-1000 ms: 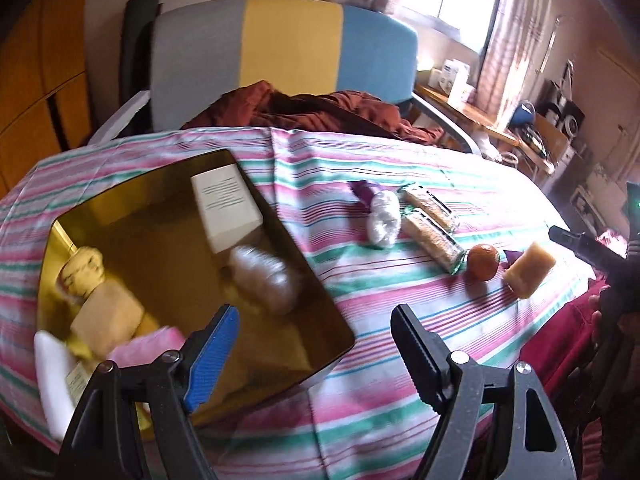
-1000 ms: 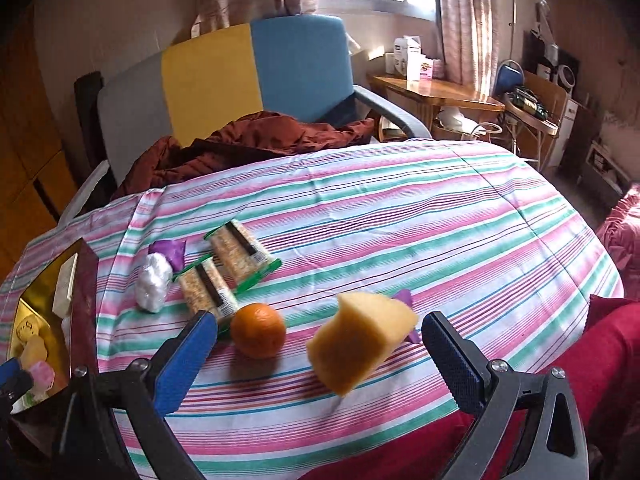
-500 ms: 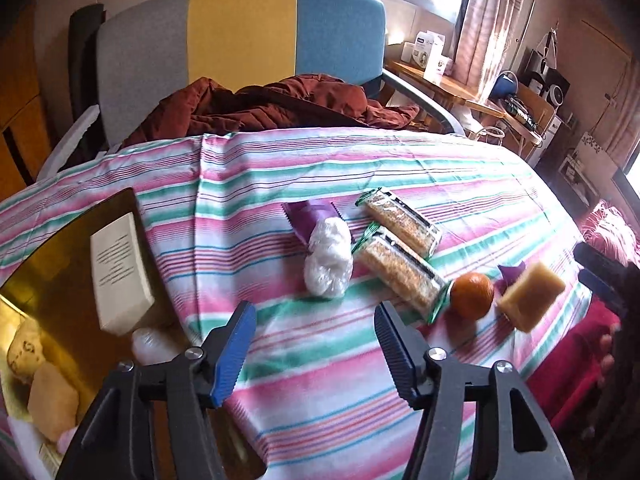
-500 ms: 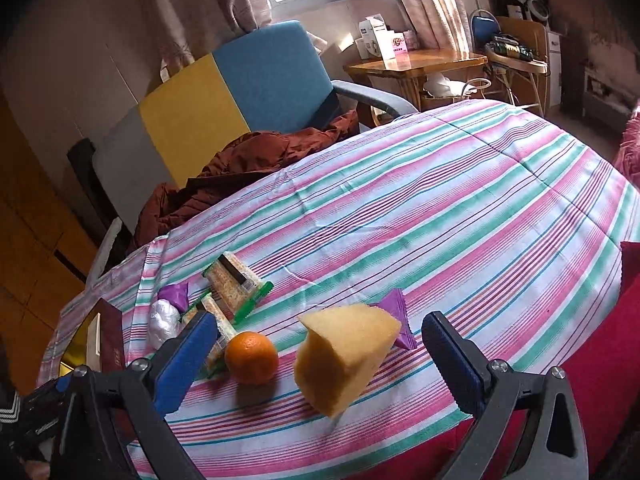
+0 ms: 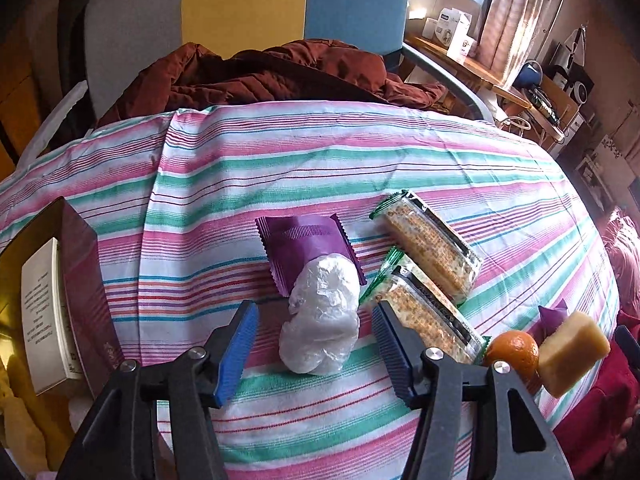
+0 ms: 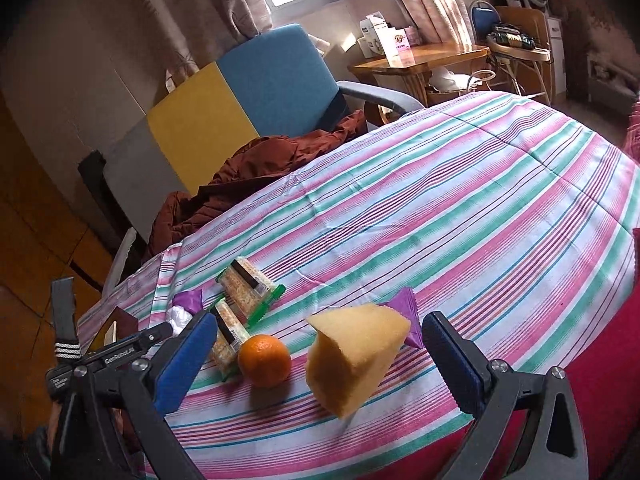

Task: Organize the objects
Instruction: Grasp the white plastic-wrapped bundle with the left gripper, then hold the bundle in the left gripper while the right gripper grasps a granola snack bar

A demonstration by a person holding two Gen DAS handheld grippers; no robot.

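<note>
On the striped desk (image 5: 400, 152), left tool (image 5: 312, 344) is spread wide w/ the white plastic-wrapped lump (image 5: 320, 320) sitting between its fingers, not touching either. Lump's far end overlaps a purple packet (image 5: 300, 244); two cracker packs (image 5: 432, 280) lie just right of it. Dark red box (image 5: 86, 288) w/ a white carton (image 5: 42, 320) inside sits at left edge. Right tool (image 6: 316, 356) also spread, around the yellow sponge block (image 6: 352, 356) w/o gripping; orange (image 6: 264, 360) just left of block, 2nd purple packet (image 6: 404, 312) behind it.
</note>
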